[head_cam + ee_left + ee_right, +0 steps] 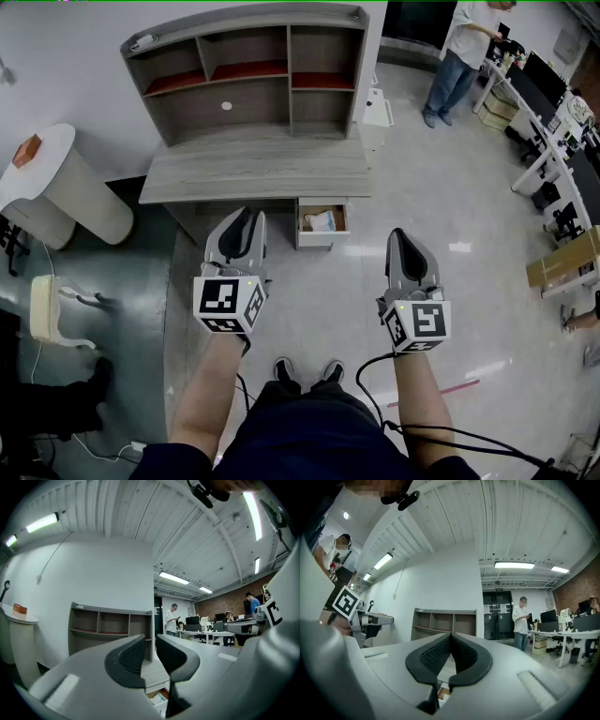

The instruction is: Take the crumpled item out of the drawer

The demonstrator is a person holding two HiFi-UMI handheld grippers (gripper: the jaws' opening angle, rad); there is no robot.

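In open drawer (322,240): crumpled item (322,221) (long axis unclear).

**Shelves, a pedestal and office desks around the room**

A grey wooden shelf unit (248,80) with open cubbies stands on a grey tabletop (253,176) against the white wall. Left of it, a white round pedestal (58,192) carries a small orange block (26,150). At far right, a person in a white shirt (461,52) stands beside white desks (525,105) bearing dark monitors.
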